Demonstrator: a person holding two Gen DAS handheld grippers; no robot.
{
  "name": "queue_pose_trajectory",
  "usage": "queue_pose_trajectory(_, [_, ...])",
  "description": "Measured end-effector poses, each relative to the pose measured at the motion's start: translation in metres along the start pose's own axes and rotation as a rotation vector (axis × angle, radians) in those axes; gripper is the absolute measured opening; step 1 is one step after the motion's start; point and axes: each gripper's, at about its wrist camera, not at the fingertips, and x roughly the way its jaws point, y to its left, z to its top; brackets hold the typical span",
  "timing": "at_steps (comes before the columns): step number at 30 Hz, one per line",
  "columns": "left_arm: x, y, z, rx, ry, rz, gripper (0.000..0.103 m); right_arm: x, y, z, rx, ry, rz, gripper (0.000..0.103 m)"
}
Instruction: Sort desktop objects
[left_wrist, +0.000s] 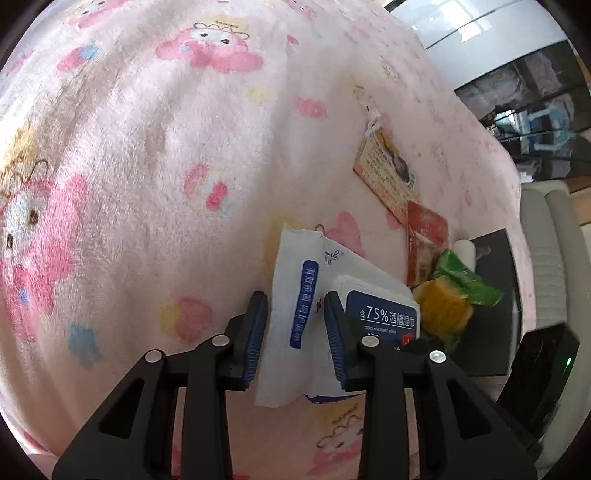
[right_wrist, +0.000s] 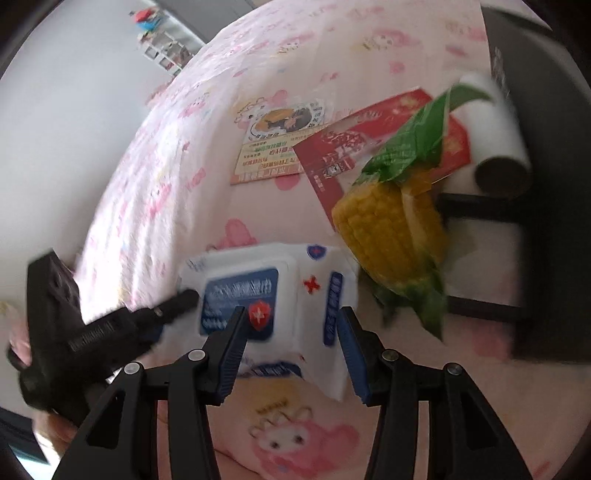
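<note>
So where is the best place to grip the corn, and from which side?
Grip the corn across its yellow middle, coming from above. It lies flat on the blanket, and the thin green leaves at the ends would likely slip or fold.

A white pack of alcohol wipes (left_wrist: 343, 302) with a blue label lies low in the centre of the left wrist view, its crimped end flap standing up; the right wrist view shows it flat on the pink cartoon-print cover. A toy corn cob (right_wrist: 395, 229), yellow with green husk leaves, lies just right of the pack, tilted, its leaves toward the upper right. Behind it a red packet (right_wrist: 347, 147) partly overlaps a printed card (right_wrist: 273, 147) in the upper centre. A white roll (right_wrist: 495, 133) lies at the upper right.
</note>
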Motion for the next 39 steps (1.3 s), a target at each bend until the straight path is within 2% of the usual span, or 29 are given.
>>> queue_pose_trajectory(3, [-0.002,-0.006,-0.003,0.037,-0.001,0.0,0.024,-0.004,0.011,-0.002,-0.064,-0.011,-0.023,0.026])
queue_pose_trajectory(6, [-0.001,-0.014,-0.009,0.069,0.038,-0.059,0.024,-0.018,0.021,-0.01,-0.116,-0.009,-0.009,0.021])
queue_pose_trajectory(9, [-0.009,-0.019,-0.016,0.109,0.036,-0.061,0.024,-0.041,0.029,-0.025,-0.163,0.009,0.042,0.016])
queue_pose_trajectory(13, [-0.031,-0.01,-0.016,0.057,-0.041,-0.081,0.024,-0.055,0.03,-0.035,-0.24,-0.045,-0.145,0.016])
queue_pose_trajectory(14, [-0.035,-0.008,-0.015,0.043,-0.067,-0.079,0.024,-0.055,0.026,-0.033,-0.235,-0.054,-0.17,0.016])
queue_pose_trajectory(17, [-0.048,-0.006,-0.015,0.028,-0.144,-0.08,0.024,-0.046,0.009,-0.021,-0.136,-0.054,-0.095,0.016])
queue_pose_trajectory(21, [-0.057,-0.007,-0.013,0.043,-0.202,-0.079,0.024,-0.024,0.011,-0.015,-0.125,-0.033,-0.069,0.016])
queue_pose_trajectory(24, [-0.044,-0.011,-0.012,0.063,-0.125,-0.099,0.024,0.003,0.014,-0.024,-0.131,0.027,-0.063,0.016])
queue_pose_trajectory(26, [-0.026,-0.015,-0.012,0.074,-0.052,-0.094,0.024,0.014,0.011,-0.03,-0.136,0.057,-0.105,0.017])
queue_pose_trajectory(27, [-0.018,-0.017,-0.012,0.08,-0.018,-0.088,0.024,0.018,0.009,-0.032,-0.139,0.066,-0.127,0.013])
queue_pose_trajectory(29, [-0.008,-0.02,-0.012,0.092,0.024,-0.064,0.024,0.019,0.006,-0.032,-0.126,0.068,-0.136,0.012])
queue_pose_trajectory(32, [-0.003,-0.021,-0.012,0.102,0.026,-0.012,0.023,0.005,0.014,-0.026,-0.127,0.028,-0.11,0.012])
queue_pose_trajectory(35, [-0.003,-0.018,-0.01,0.077,0.022,-0.023,0.023,-0.004,0.022,-0.017,-0.129,-0.032,-0.107,0.013])
queue_pose_trajectory(37, [-0.005,-0.014,-0.008,0.055,0.008,-0.02,0.023,0.007,0.021,-0.014,-0.123,-0.014,-0.119,0.013])
queue_pose_trajectory(39, [-0.006,-0.008,-0.006,0.021,0.005,-0.034,0.02,0.023,0.011,-0.012,-0.098,0.036,-0.178,0.015])
